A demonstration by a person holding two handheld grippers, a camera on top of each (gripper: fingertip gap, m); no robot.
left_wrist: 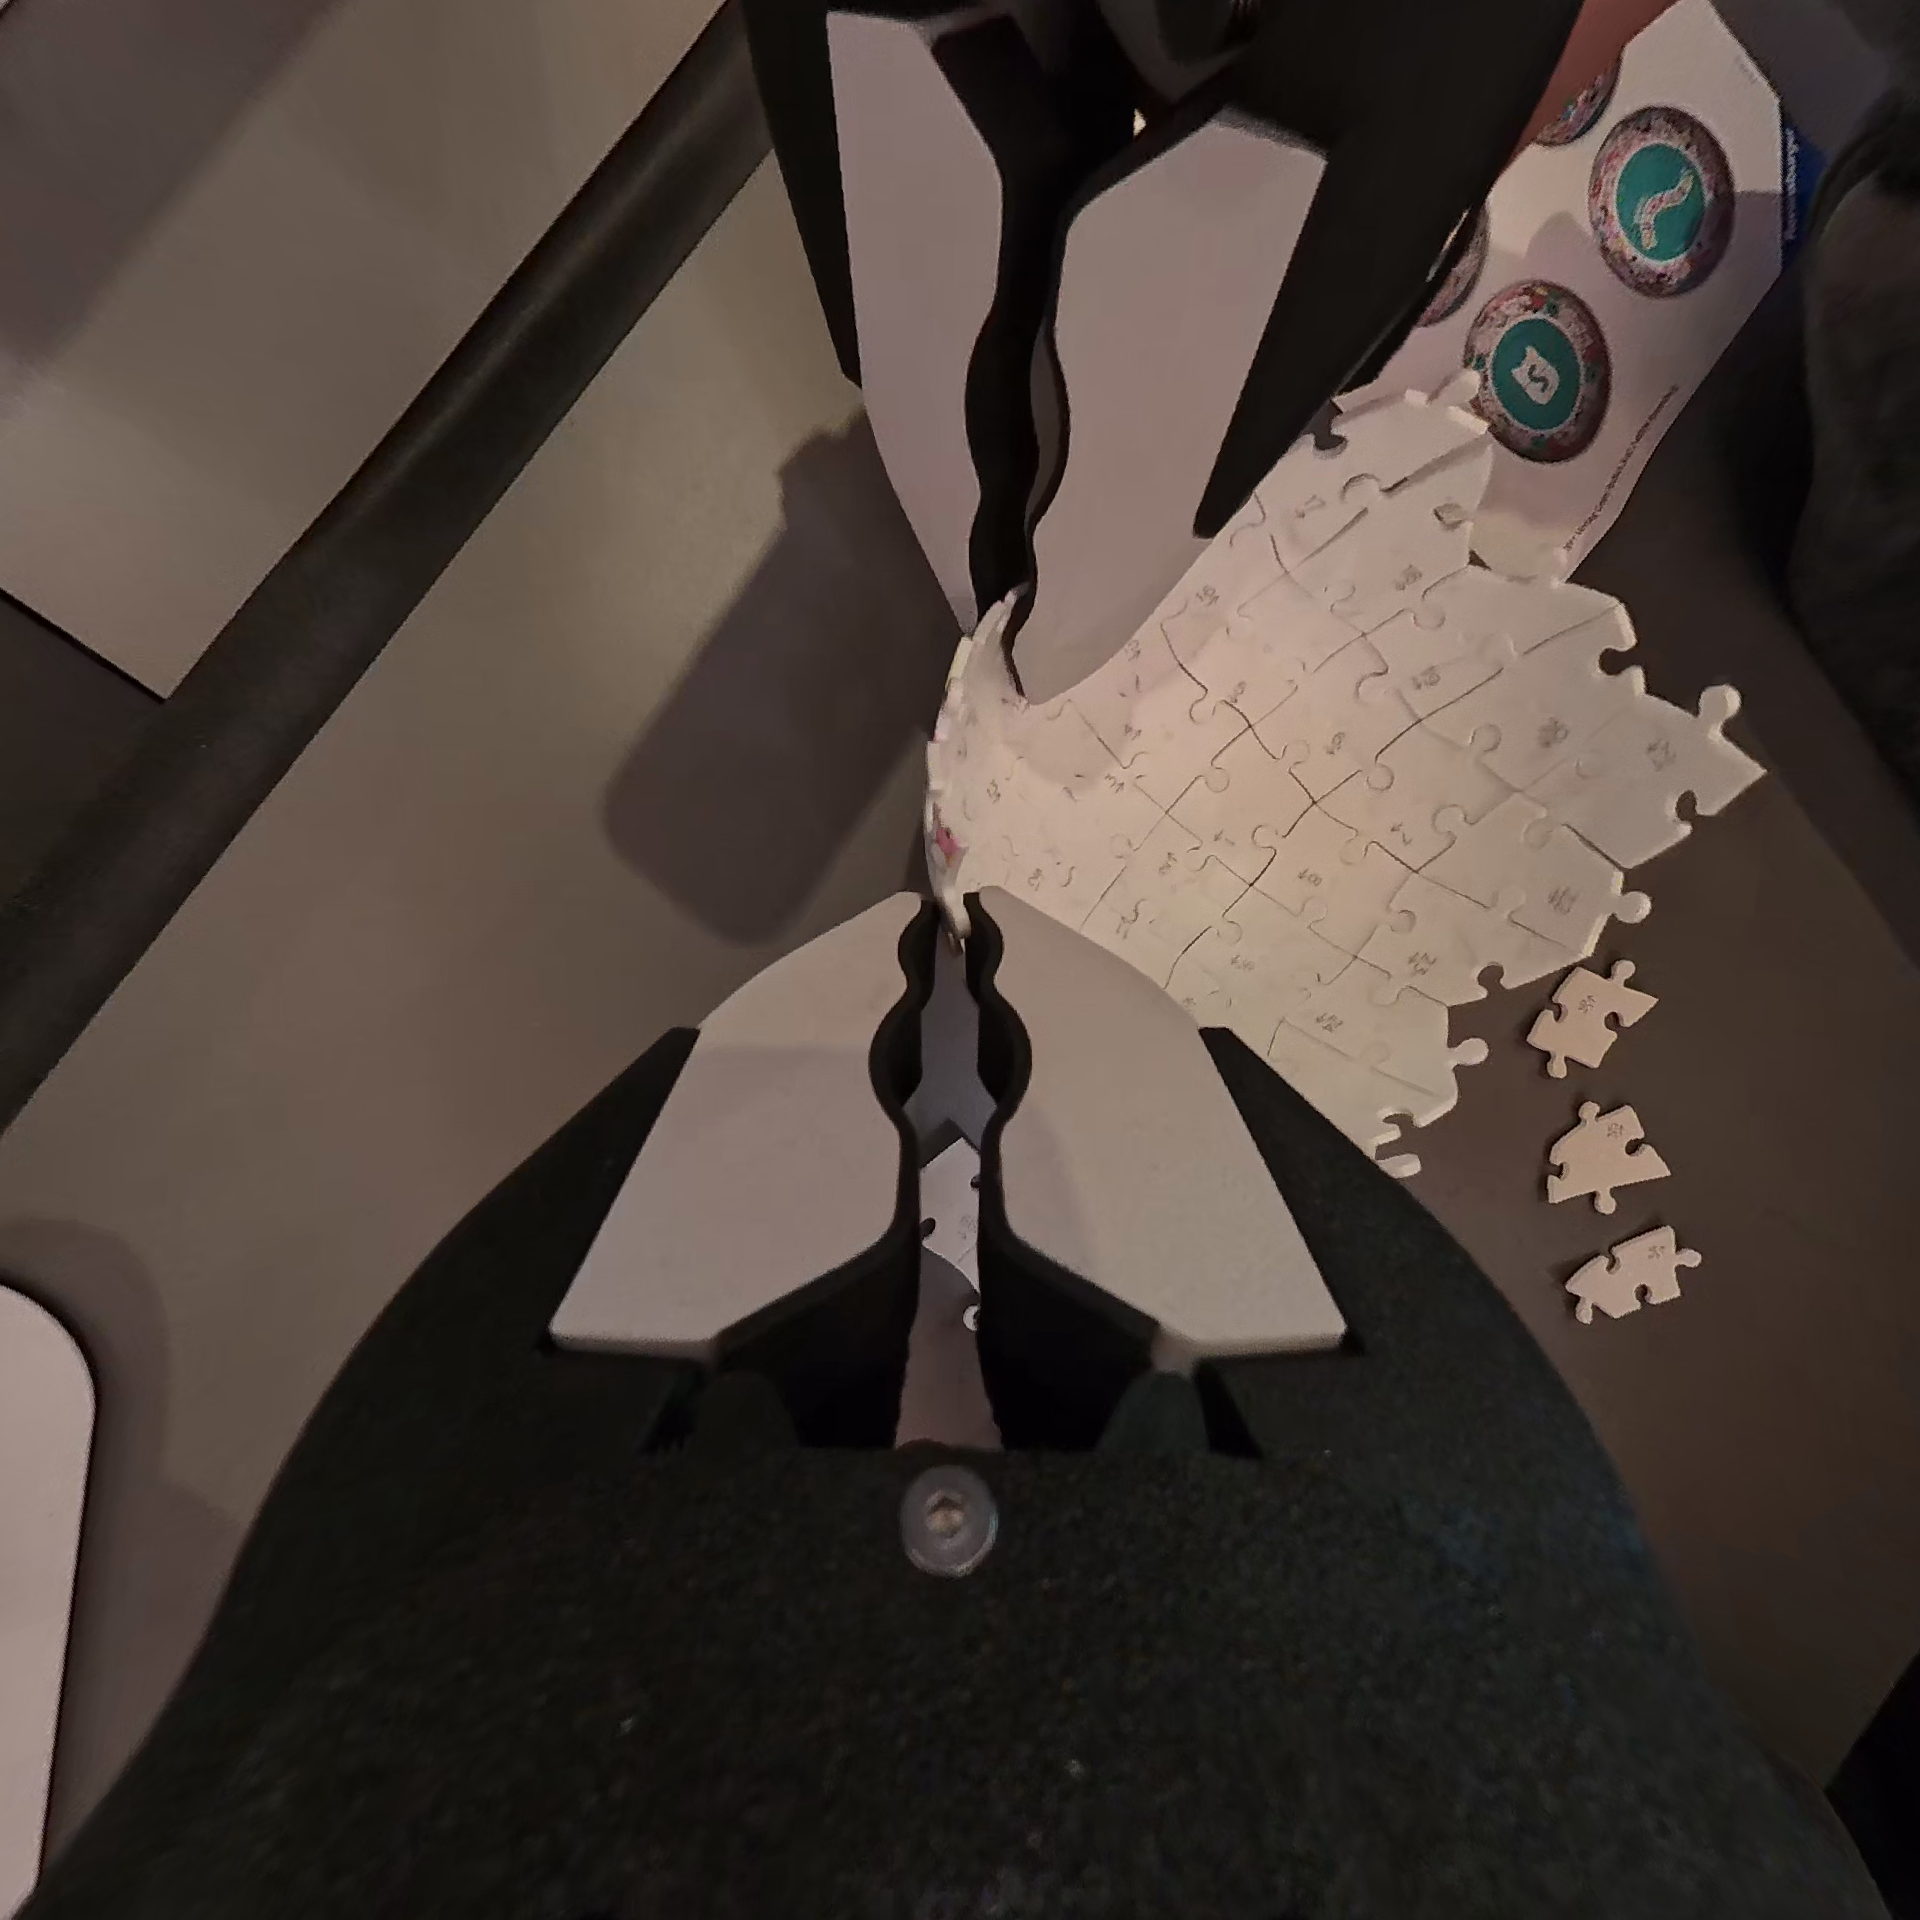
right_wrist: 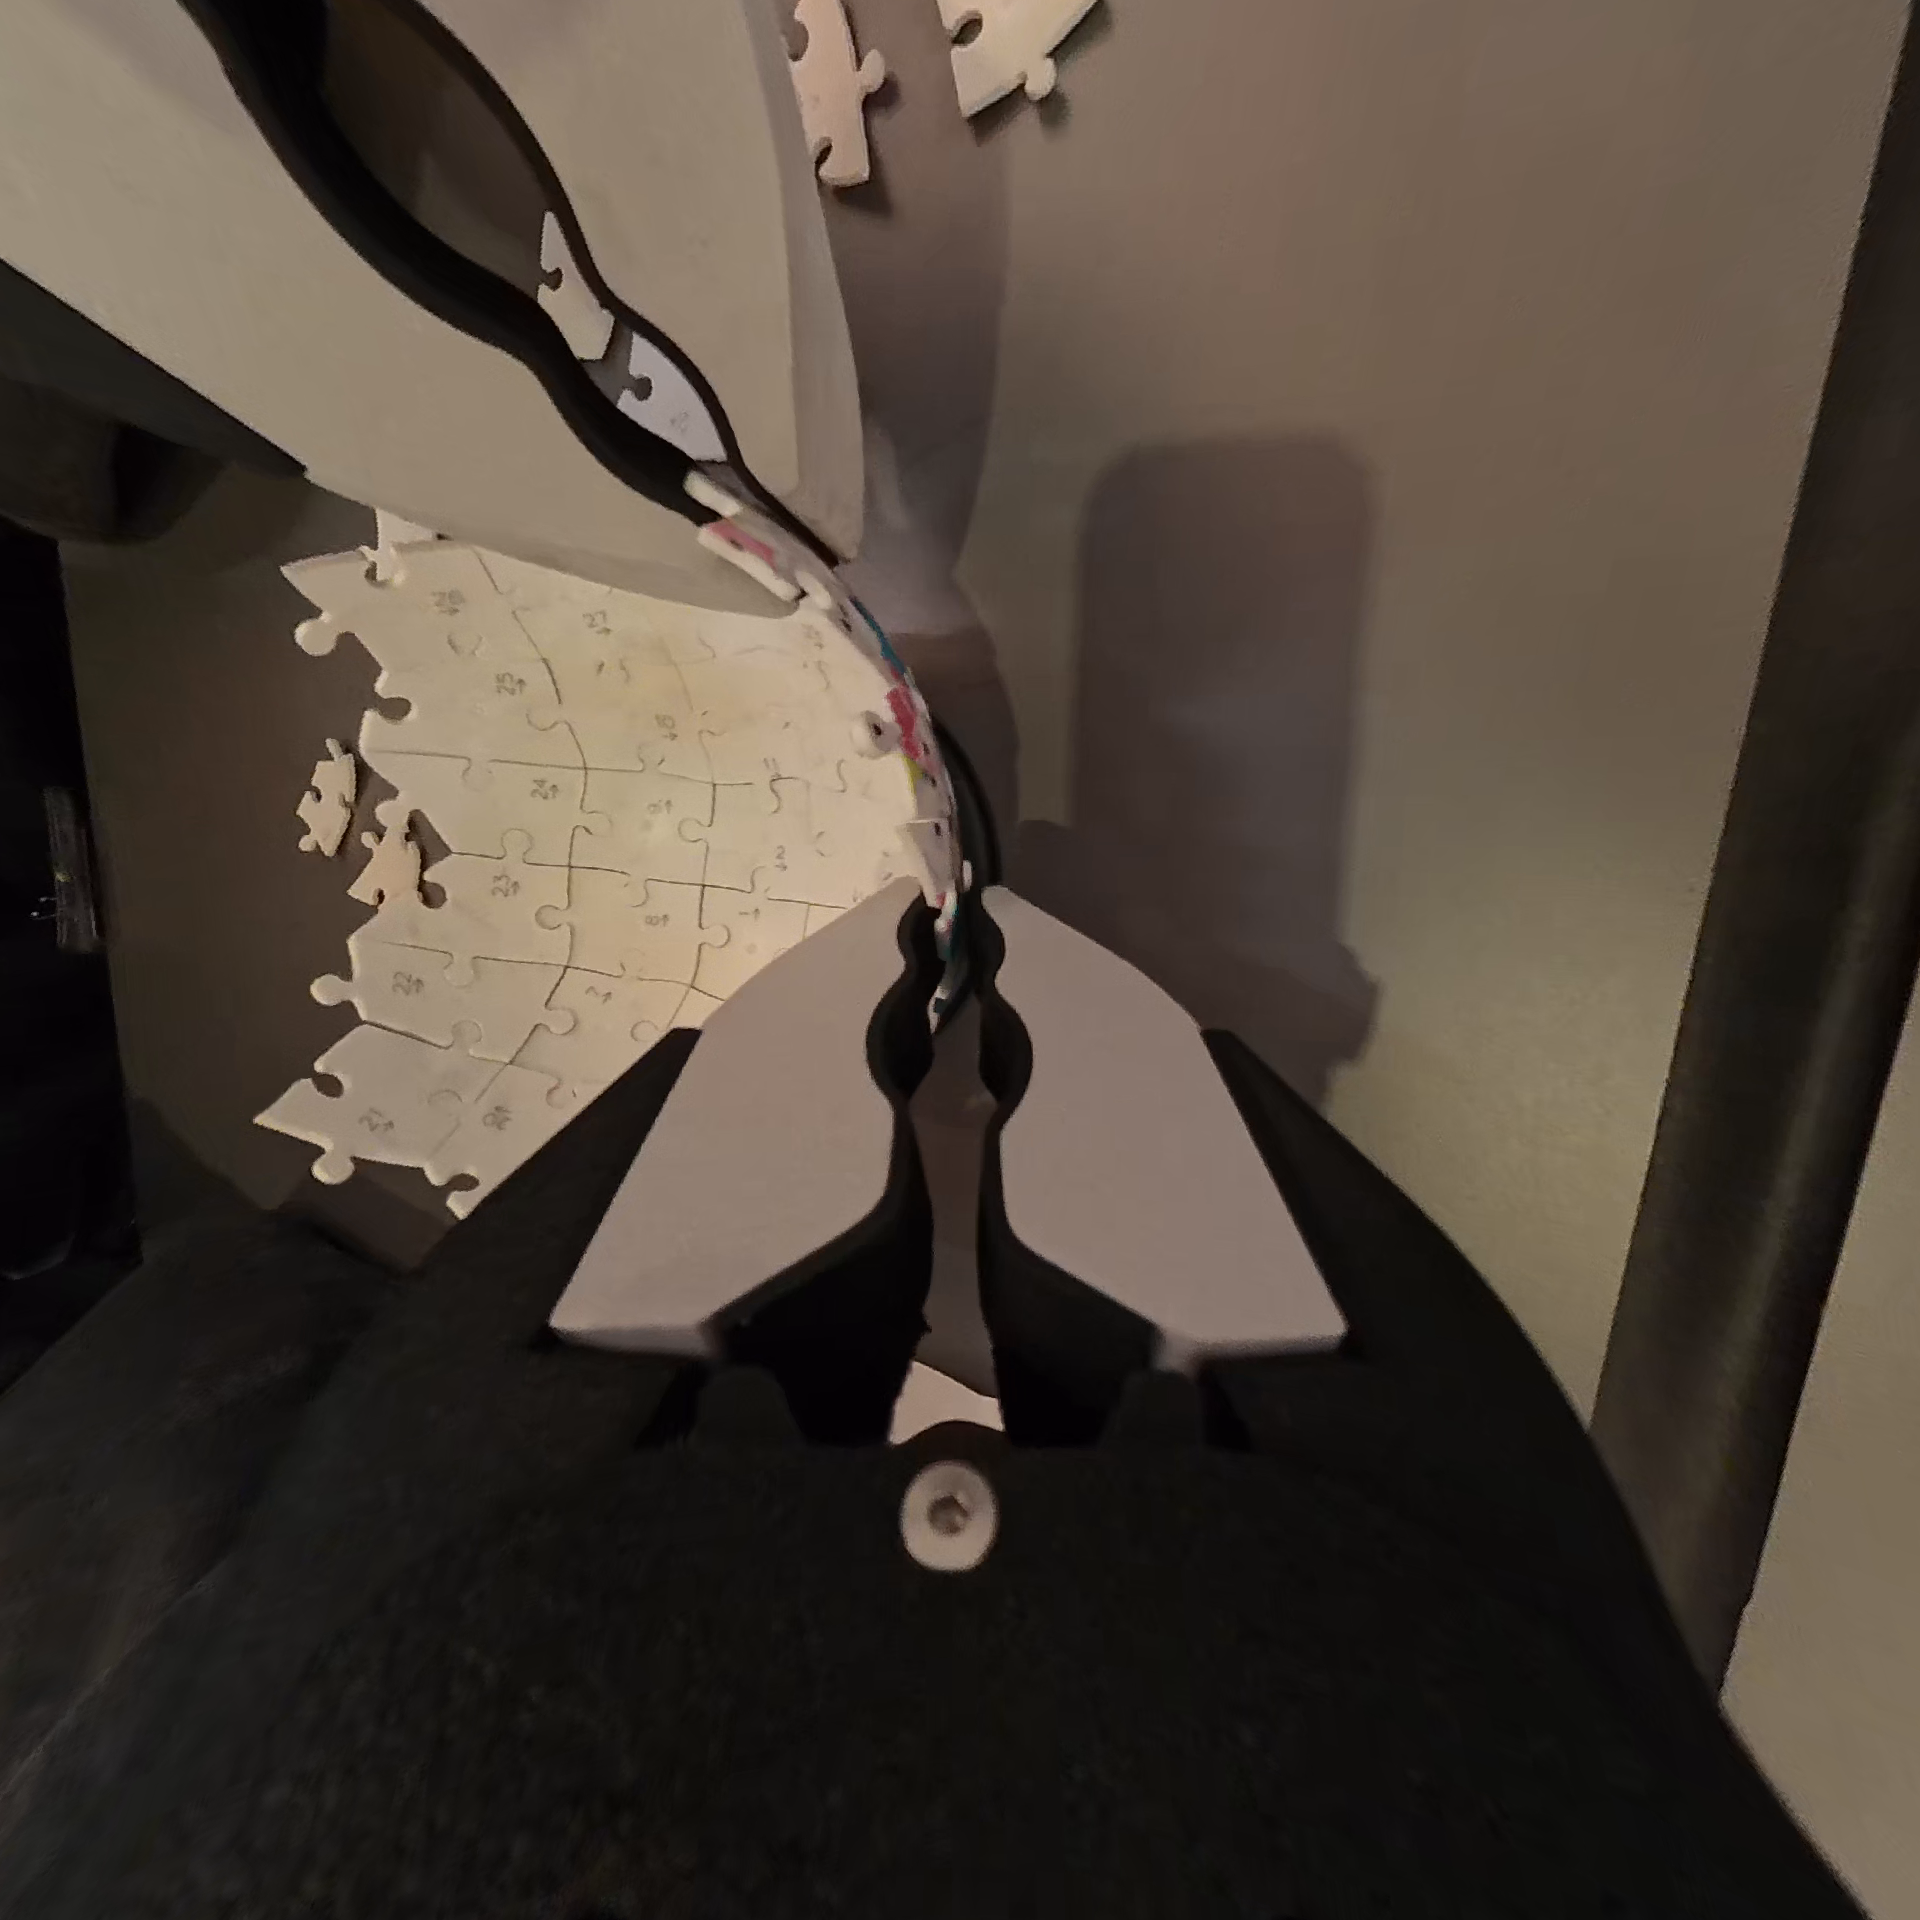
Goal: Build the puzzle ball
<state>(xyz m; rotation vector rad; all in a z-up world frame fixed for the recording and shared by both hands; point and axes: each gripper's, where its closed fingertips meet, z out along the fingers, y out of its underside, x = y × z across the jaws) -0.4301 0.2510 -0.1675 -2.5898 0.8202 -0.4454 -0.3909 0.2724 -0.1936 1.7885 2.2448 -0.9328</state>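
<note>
- The partly built puzzle ball (left_wrist: 1299, 790), a curved shell of joined white pieces with its inner face shown, is held up above the dark surface (left_wrist: 1714, 1039).
- Its near edge is clamped by the left gripper (left_wrist: 951, 925).
- Its far edge is clamped by the right gripper (left_wrist: 1003, 644).
- Three loose pieces (left_wrist: 1605, 1205) lie to the right on the dark surface.
- A printed sheet (left_wrist: 1621, 260) lies farther right.

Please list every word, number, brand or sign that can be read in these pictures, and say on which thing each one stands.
I do not copy writing out; this is where it stands.
Shell: one small printed mark on the white back of each joined piece.
Loose pieces: one mark each, too small to read.
Leaflet: a brand mark and a fine printed line along its edge, both too small to read; its round pictures bear white signs.
</note>
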